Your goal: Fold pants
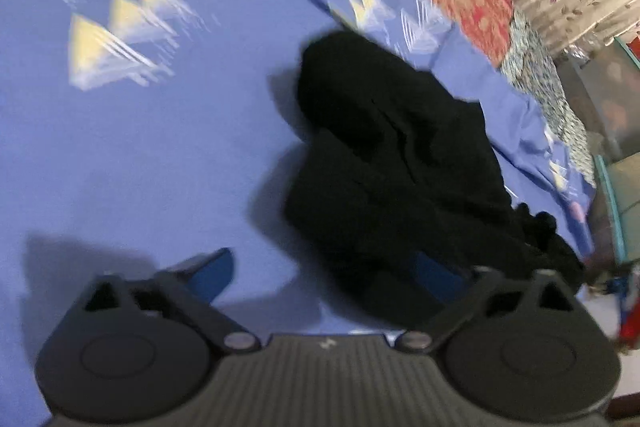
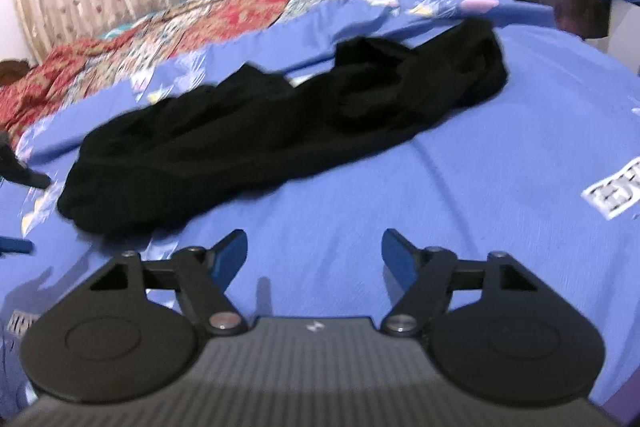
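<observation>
Black pants point(image 2: 280, 123) lie in a crumpled, loosely rolled strip on the blue bedsheet point(image 2: 500, 163), toward the bed's far edge, just short of the patterned quilt point(image 2: 224, 15). Not flattened, no fold made yet by my read.

Right gripper point(image 2: 314, 259): fingers spread wide, nothing between them, over bare sheet on the near side of the pants, not touching them.

Left gripper point(image 1: 324, 271): also spread, nothing clamped. Its right finger is partly hidden behind the near end of the pants, so can't tell if it's touching cloth. Frame is motion-blurred.

Step in hand: first grab to spread the garment. Suggest:
- pinch one end with each gripper, waistband vs. cuffs; which end is which isn't readable here
- take only the pants layer, don't snag the sheet
- pull apart and lay flat toward the bed's middle before folding.
</observation>
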Tool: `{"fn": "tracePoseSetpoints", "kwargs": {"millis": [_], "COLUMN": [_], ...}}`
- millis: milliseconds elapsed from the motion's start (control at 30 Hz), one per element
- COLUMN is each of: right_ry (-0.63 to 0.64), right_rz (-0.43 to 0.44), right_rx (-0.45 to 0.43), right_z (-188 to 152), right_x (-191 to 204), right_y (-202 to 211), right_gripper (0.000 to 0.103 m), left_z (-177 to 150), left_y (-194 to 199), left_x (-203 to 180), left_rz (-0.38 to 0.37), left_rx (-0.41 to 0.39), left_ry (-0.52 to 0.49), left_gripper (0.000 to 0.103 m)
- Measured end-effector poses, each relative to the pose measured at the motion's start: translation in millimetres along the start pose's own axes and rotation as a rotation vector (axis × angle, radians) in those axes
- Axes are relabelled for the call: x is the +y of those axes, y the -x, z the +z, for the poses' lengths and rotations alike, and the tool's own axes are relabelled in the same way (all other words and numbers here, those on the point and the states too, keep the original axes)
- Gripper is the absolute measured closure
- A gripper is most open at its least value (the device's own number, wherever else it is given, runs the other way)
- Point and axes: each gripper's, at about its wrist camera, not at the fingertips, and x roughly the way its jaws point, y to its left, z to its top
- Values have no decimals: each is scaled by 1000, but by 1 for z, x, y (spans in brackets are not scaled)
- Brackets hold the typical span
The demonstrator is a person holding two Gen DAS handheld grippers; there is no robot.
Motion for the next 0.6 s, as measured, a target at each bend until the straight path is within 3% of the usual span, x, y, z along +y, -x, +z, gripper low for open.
{"fn": "tracePoseSetpoints", "kwargs": {"millis": [33, 67, 100, 167, 233, 367, 467, 600], "right_ry": [-3, -11, -27, -50, -44, 0, 55, 212], "right_rz": [-8, -21, -39, -84, -134, -161, -141, -111], "right_rx": [-13, -26, -41, -74, -118, -166, -175, -161], "right_z": [5, 12, 20, 41, 65, 111, 133, 136], "right_x": [-5, -12, -20, -40, -57, -71, -66, -47], "right_y": [0, 1, 0, -2, -6, -19, -32, -58], "right_gripper": [28, 28, 28, 28, 29, 29, 29, 29], "left_z": [4, 5, 4, -6, -16, -43, -69, -93], "left_y": [-14, -25, -30, -15, 11, 88, 144, 162], "left_x": [2, 5, 7, 7, 6, 43, 81, 135], "left_rz": [-20, -46, -61, -81, -94, -138, -66, 40], "left_rx": [46, 87, 106, 44, -5, -95, -179, -169], "left_ry": [25, 47, 68, 42, -40, -53, -41, 98], "left_gripper": [54, 87, 89, 91, 91, 92, 92, 91]}}
